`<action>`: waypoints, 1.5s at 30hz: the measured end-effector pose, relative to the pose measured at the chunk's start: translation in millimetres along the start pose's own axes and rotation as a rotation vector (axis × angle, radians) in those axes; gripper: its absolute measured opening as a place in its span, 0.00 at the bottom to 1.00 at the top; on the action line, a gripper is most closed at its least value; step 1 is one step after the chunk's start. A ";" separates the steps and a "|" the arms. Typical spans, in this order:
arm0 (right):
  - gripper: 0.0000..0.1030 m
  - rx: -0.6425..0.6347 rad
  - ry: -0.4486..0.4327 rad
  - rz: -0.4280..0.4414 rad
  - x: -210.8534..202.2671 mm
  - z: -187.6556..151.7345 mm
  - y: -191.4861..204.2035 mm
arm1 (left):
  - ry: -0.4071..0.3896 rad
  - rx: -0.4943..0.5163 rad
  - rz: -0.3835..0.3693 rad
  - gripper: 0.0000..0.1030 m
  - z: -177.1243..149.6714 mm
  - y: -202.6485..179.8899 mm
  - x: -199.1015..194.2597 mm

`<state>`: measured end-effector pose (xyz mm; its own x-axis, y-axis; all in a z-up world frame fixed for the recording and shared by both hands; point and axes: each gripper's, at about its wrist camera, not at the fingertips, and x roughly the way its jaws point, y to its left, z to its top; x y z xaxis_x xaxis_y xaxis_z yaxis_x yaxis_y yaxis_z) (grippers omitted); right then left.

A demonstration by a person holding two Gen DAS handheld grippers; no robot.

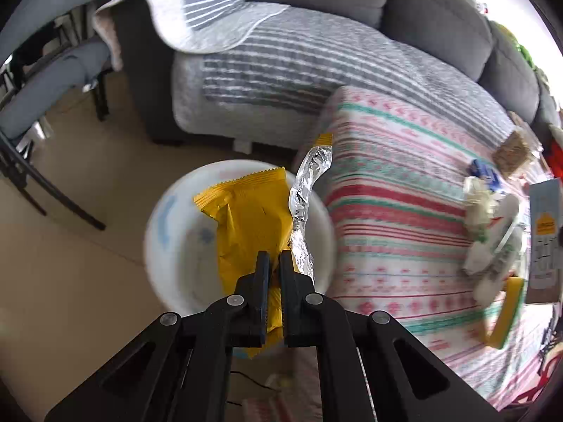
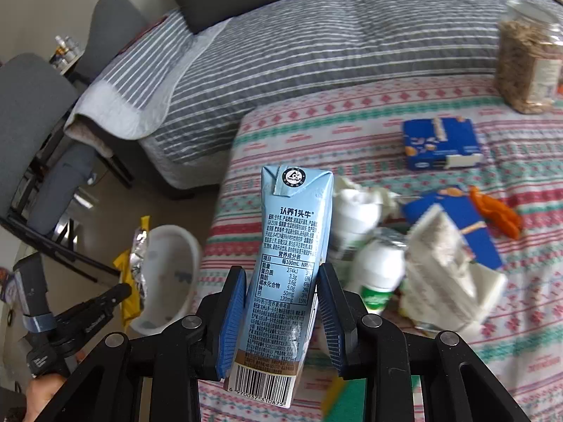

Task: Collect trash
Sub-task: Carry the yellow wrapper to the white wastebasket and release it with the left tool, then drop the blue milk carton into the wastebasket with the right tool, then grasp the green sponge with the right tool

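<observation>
A yellow foil wrapper point(image 1: 246, 225) is pinched between the nearly closed fingers of the left claw point(image 1: 274, 263), held above a white bin point(image 1: 169, 246) on the floor beside the bench point(image 1: 404, 246). A pale blue milk carton point(image 2: 288, 246) is gripped upright by the right claw point(image 2: 281, 274) over the bench's patterned cloth, near other litter.

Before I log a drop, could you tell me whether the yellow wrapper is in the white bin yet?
Not yet: the yellow wrapper is pinched in the left claw, above the white bin.
</observation>
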<state>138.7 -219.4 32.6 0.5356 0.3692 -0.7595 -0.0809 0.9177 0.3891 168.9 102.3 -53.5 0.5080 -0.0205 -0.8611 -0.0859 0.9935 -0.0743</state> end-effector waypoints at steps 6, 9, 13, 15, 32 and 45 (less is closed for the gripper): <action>0.35 -0.046 0.015 0.030 30.2 1.1 29.7 | -0.003 0.013 0.053 0.13 -1.7 17.6 7.4; 0.35 -0.060 0.025 0.050 46.4 -0.2 42.8 | 0.029 0.009 0.073 0.25 -3.3 23.3 8.6; 0.36 -0.079 0.039 0.081 71.9 -2.7 63.5 | 0.000 0.033 0.120 0.67 -12.2 27.8 -4.9; 0.36 -0.087 0.048 0.098 84.4 -4.0 74.1 | -0.015 0.043 0.145 0.74 -17.1 32.7 -12.2; 0.39 -0.122 0.069 0.240 168.4 -15.9 139.3 | 0.027 0.012 0.232 0.83 -47.4 86.0 -31.0; 0.71 -0.187 0.015 0.089 120.2 -13.7 126.2 | 0.042 -0.012 0.188 0.83 -44.4 82.8 -34.6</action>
<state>181.4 -57.1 -16.8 0.5067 0.4509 -0.7348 -0.2826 0.8921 0.3526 106.2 180.3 -52.1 0.4457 0.1604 -0.8807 -0.1863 0.9789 0.0840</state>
